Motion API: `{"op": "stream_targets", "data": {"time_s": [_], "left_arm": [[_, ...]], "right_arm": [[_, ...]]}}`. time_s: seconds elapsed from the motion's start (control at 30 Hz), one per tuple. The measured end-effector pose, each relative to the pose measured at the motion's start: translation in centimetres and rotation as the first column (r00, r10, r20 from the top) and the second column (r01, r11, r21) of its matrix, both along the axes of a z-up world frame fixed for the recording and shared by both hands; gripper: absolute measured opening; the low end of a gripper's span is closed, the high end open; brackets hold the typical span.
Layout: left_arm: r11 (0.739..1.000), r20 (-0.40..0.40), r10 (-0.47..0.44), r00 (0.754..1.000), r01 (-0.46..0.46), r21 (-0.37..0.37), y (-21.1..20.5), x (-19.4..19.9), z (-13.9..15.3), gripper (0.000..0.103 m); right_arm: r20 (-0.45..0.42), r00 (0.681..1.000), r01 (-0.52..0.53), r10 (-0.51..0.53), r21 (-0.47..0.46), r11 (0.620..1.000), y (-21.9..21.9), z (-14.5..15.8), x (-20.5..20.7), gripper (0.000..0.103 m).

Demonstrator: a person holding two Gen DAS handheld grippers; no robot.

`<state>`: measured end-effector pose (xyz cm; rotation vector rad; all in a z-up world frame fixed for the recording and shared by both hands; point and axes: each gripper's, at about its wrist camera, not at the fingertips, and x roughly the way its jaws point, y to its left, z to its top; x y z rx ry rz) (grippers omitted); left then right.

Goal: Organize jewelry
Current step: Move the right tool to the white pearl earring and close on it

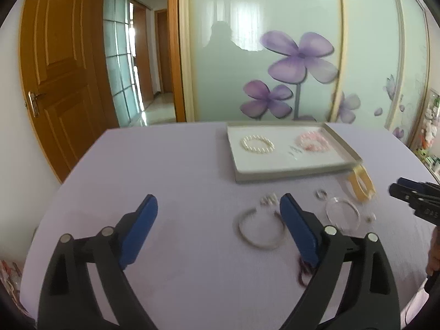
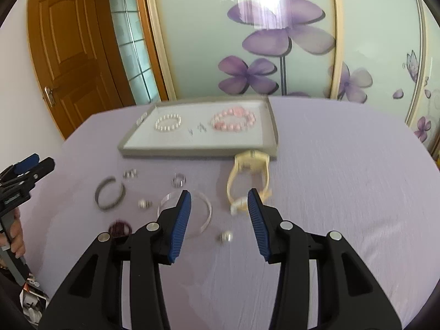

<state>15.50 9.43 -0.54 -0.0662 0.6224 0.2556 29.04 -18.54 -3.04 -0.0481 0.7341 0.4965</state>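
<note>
Your table [image 2: 343, 165] under its lavender cloth runs off both views at the near edge. On it, far side, the grey tray [image 2: 132, 144] sits flat, holding two bead bracelets: one white [image 2: 168, 123], one pink [image 2: 233, 121], with some tiny pieces between them too blurred to name.

Your left gripper [image 1: 218, 220] hovers above the cloth with its blue pads spread wide, nothing between them. Its right finger [image 1: 299, 233] cuts off part of the silver bangle [image 1: 260, 227] and most of a dark red item [image 1: 304, 271] beneath it. Your right gripper [image 2: 219, 220] is likewise parted and empty, low over the cloth; its left finger [image 2: 180, 225] hides part of the clear bangle [image 2: 205, 214].

Loose on the cloth, count with me: one cream watch [image 2: 249, 181] touching the tray's near edge, one silver bangle, one clear bangle, one ring [image 2: 178, 180], and three small silvery bits [image 2: 227, 237] too soft to identify.
</note>
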Motion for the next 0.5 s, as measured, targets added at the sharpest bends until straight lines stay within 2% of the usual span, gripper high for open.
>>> {"op": "stream_targets", "data": {"time_s": [0.1,0.5], "left_arm": [[1.0,-0.038,-0.018,0.999,0.018,-0.022,-1.1,-0.6,-0.9,0.091],[0.997,-0.075,-0.071,0.995,0.068,-0.038,-3.7,-1.3,-3.2,0.091]], "right_arm": [[-0.025,1.0,0.011,-0.012,-0.035,0.999,0.0,-1.6,-0.5,0.045],[-0.11,0.993,0.032,-0.046,-0.119,0.992,0.9,-5.5,0.2,0.045]]}}
